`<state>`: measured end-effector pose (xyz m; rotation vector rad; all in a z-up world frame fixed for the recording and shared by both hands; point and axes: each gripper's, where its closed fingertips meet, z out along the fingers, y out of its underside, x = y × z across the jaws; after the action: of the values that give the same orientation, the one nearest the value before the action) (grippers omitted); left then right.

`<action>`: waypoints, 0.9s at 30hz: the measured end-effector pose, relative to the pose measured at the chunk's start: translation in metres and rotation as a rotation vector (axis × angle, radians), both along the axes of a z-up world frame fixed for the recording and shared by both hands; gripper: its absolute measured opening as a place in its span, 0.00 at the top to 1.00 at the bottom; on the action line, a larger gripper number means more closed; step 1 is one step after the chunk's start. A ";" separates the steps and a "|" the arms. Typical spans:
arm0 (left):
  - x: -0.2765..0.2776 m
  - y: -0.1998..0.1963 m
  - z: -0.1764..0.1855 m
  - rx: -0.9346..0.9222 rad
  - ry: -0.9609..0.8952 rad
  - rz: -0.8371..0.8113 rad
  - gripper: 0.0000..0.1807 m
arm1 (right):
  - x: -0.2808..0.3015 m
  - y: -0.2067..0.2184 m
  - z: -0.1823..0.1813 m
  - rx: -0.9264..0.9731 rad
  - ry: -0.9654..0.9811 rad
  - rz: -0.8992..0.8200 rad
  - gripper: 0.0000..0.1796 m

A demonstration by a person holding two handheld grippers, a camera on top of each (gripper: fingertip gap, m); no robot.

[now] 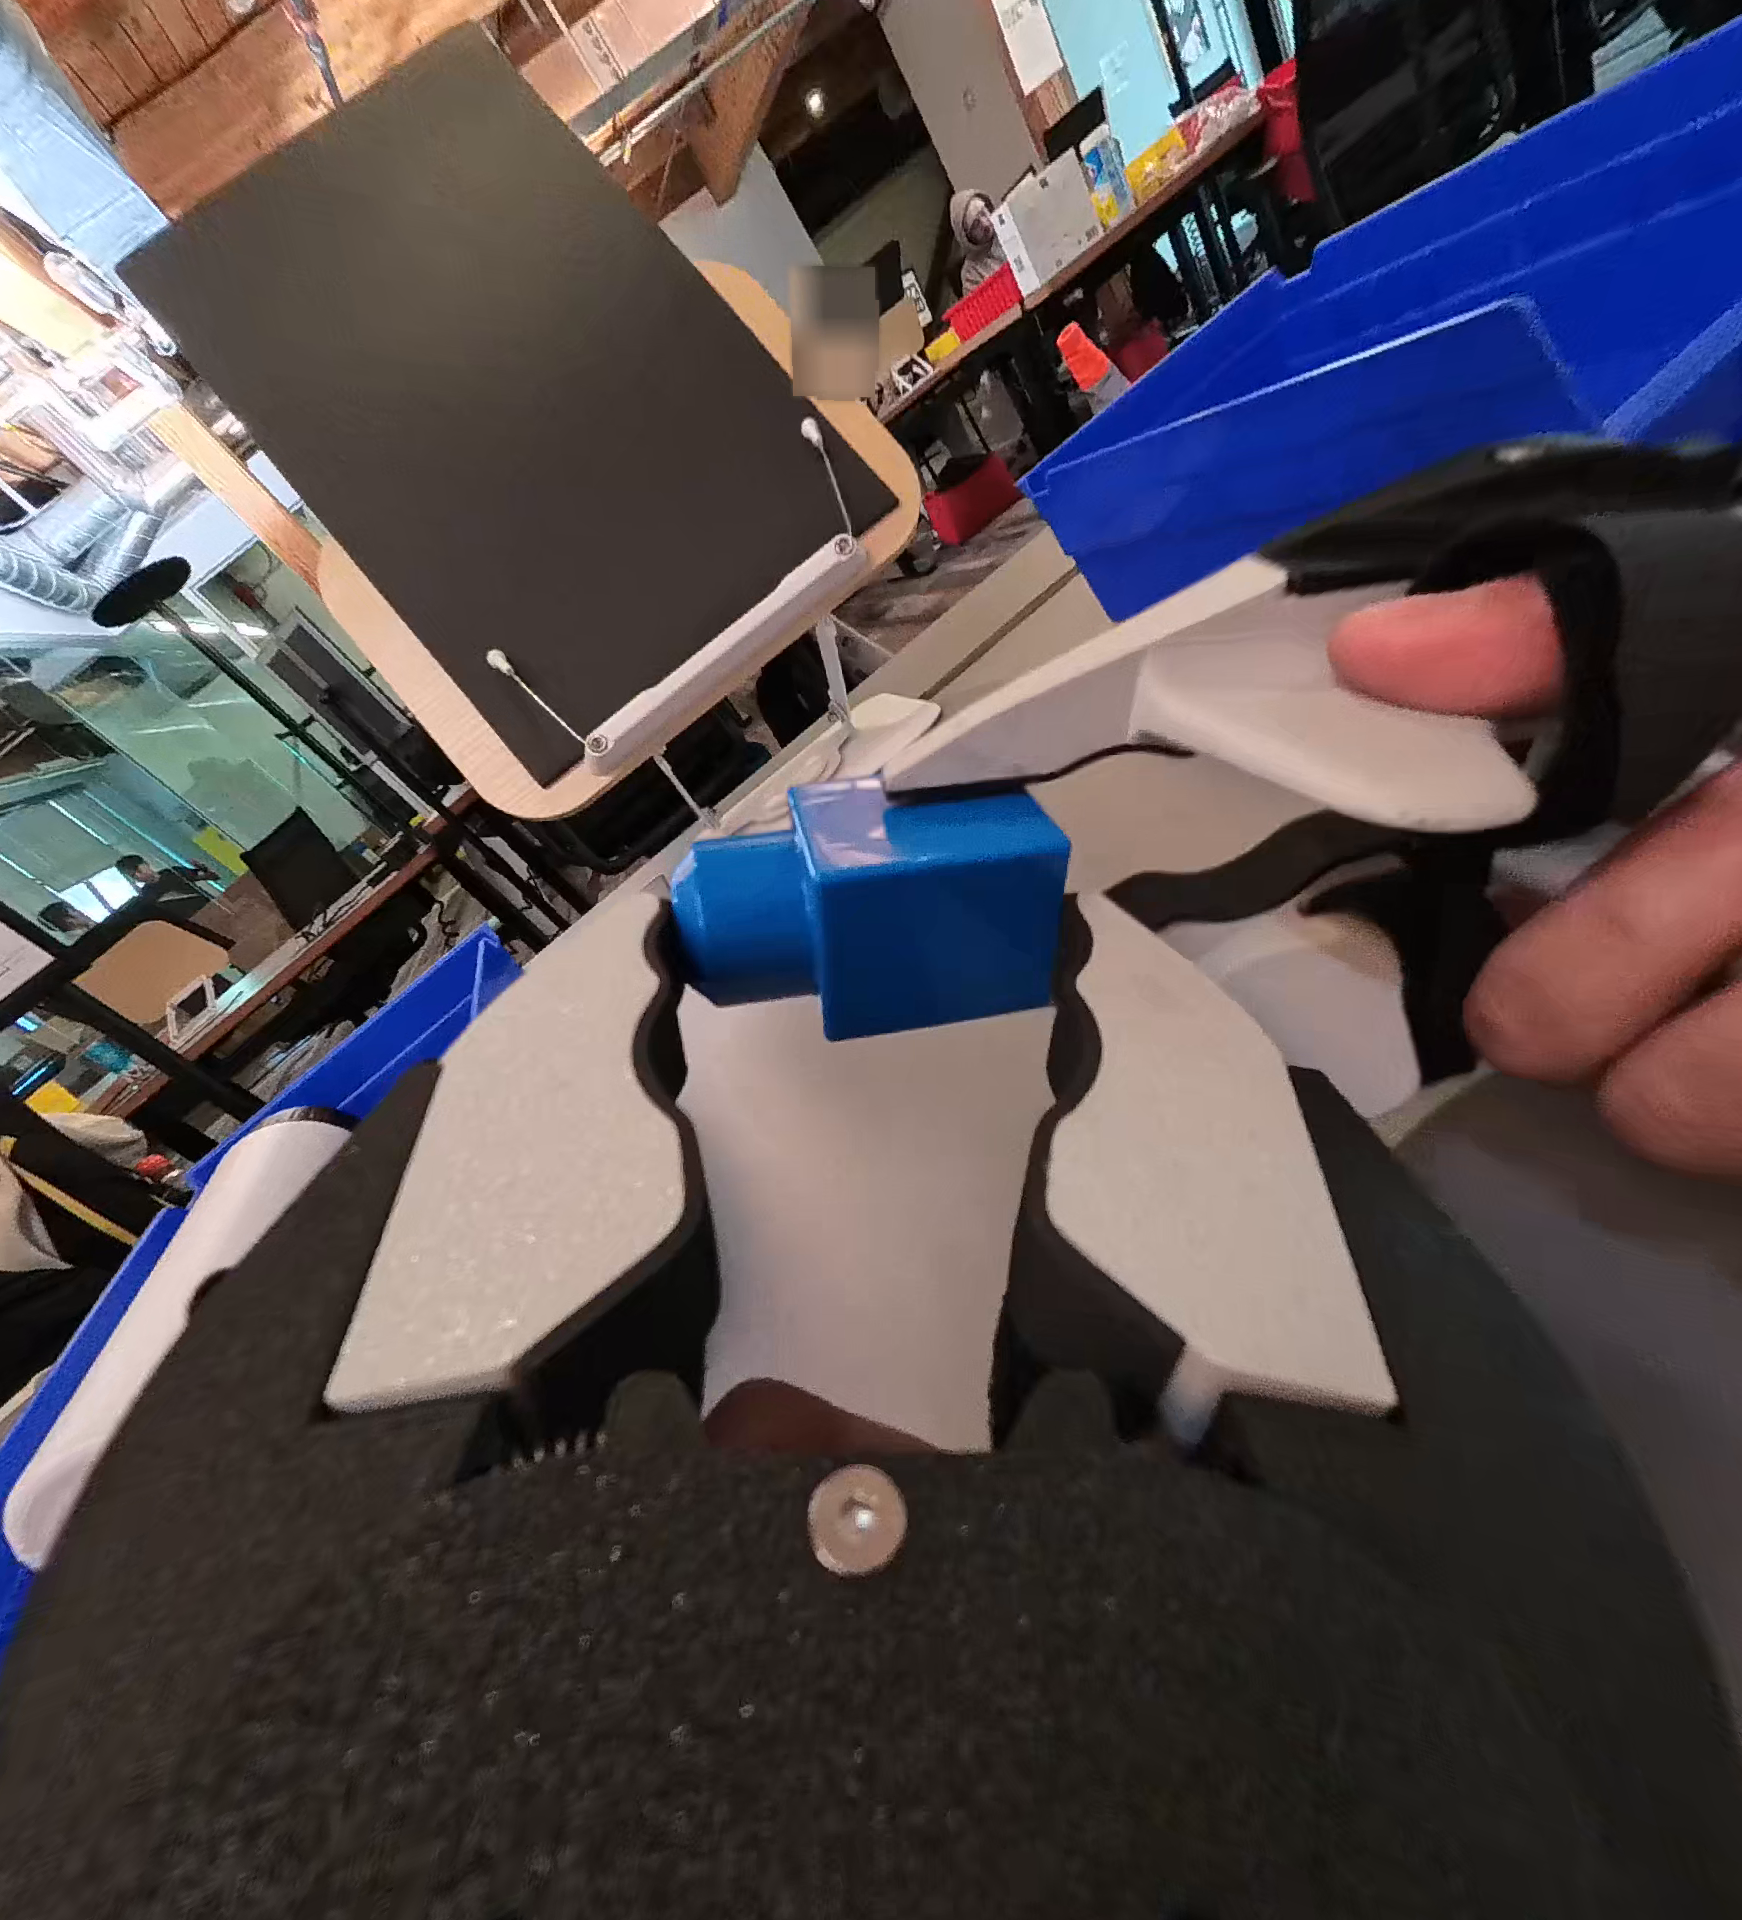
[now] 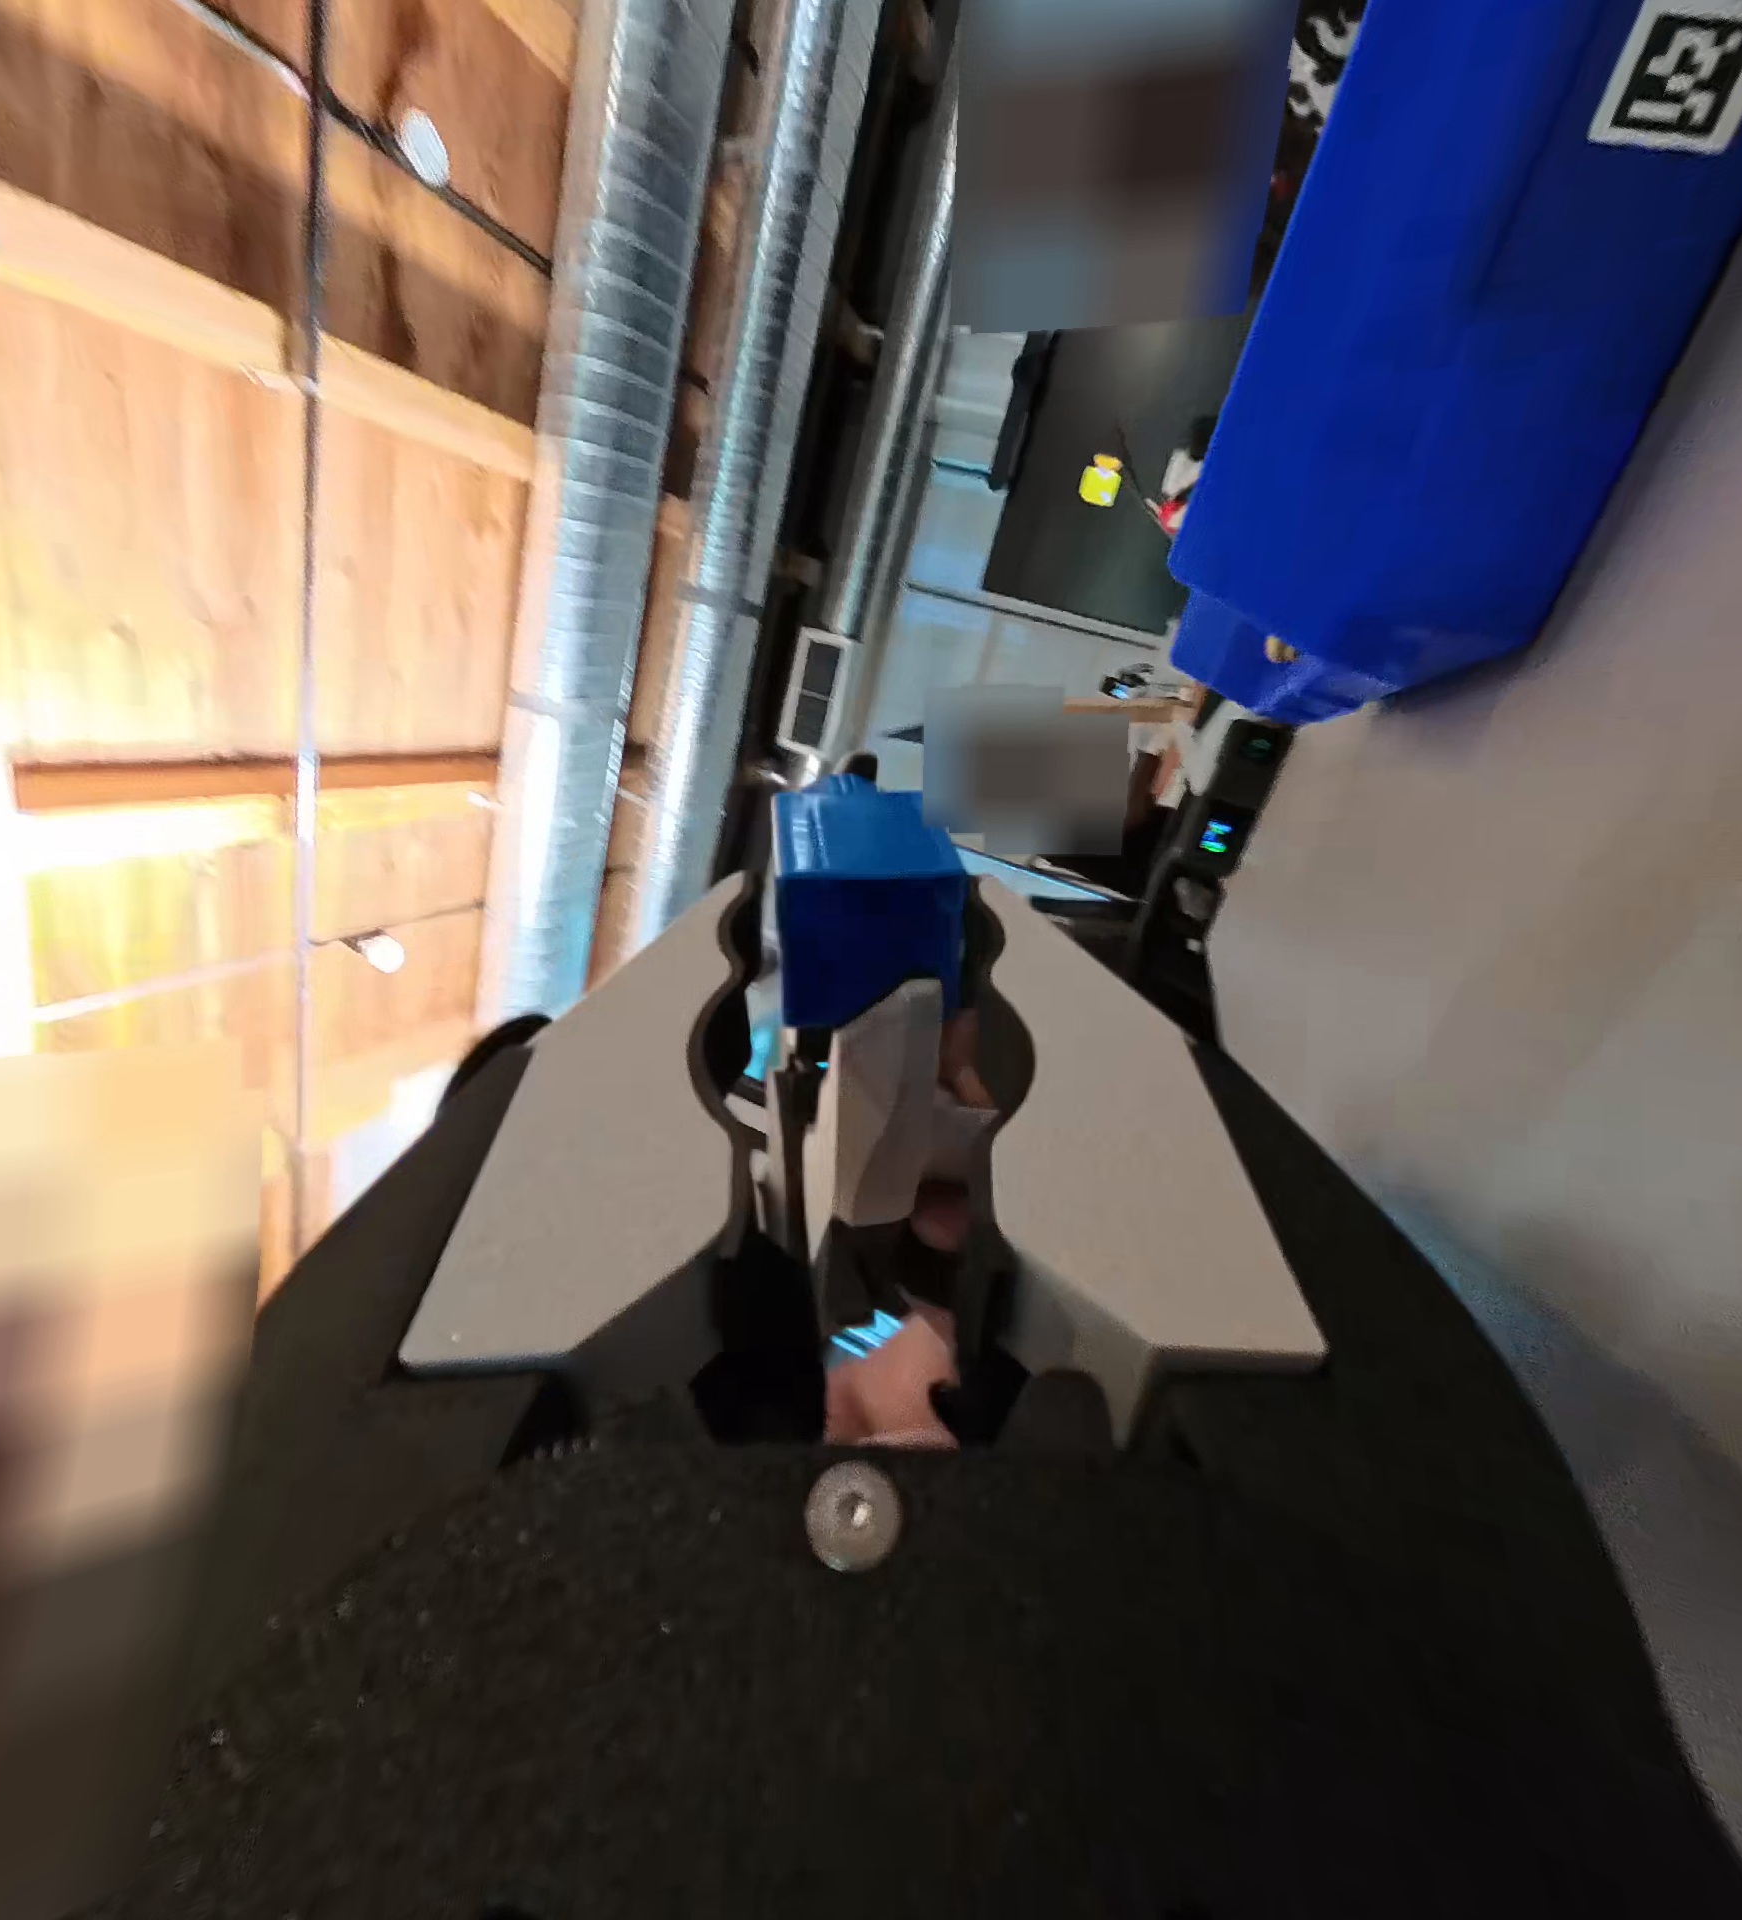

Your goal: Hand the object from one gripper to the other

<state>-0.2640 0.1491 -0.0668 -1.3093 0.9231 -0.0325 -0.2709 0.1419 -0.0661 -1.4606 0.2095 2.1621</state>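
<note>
- Left wrist view: the left gripper (image 1: 872, 956) clamps the blue block (image 1: 888, 920) at its fingertips, held in the air above the bench (image 1: 1625, 1299) — stud end against one pad, square end against the other.
- From the far side, the right gripper (image 1: 1002, 842) has a finger lying on the block's top face.
- Right wrist view: the right gripper (image 2: 867, 914) brackets the blue block (image 2: 862, 909); whether it is pinching yet, I cannot tell.
- Judgement: confirm the right gripper's squeeze before the left lets go — then draw the left straight back.

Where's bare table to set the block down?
Bare grey table lies right of the left gripper, below the hand. Around the blue block it's crowded: right gripper above, blue bins behind.
</note>
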 end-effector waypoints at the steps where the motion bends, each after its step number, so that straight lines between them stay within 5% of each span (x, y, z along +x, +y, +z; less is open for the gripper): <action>1: -0.001 0.002 -0.001 -0.005 0.007 0.004 0.63 | 0.002 0.001 -0.001 0.021 -0.039 0.000 0.76; 4: -0.004 0.004 -0.003 -0.038 -0.007 0.000 0.63 | 0.017 0.008 0.005 0.086 -0.138 -0.061 0.71; 9: -0.005 0.006 -0.007 -0.068 0.016 -0.021 0.63 | 0.034 0.015 0.006 0.441 -0.634 -0.250 0.67; 17: 0.009 -0.005 -0.023 0.067 0.229 -0.075 0.62 | 0.020 -0.008 -0.019 0.928 -1.315 -0.104 0.64; 19: 0.014 -0.009 -0.026 0.085 0.258 -0.087 0.62 | 0.017 -0.008 -0.021 0.973 -1.347 -0.145 0.67; 21: 0.015 -0.009 -0.027 0.100 0.273 -0.075 0.63 | 0.014 -0.012 -0.027 0.986 -1.365 -0.116 0.81; 27: 0.007 -0.015 -0.042 -0.024 0.250 -0.060 0.62 | 0.045 0.003 -0.013 0.898 -1.450 -0.159 0.81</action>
<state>-0.2572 0.1343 -0.1087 -1.3270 1.1774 0.0747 -0.2255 0.1449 -0.0796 -1.8358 -0.9556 0.4624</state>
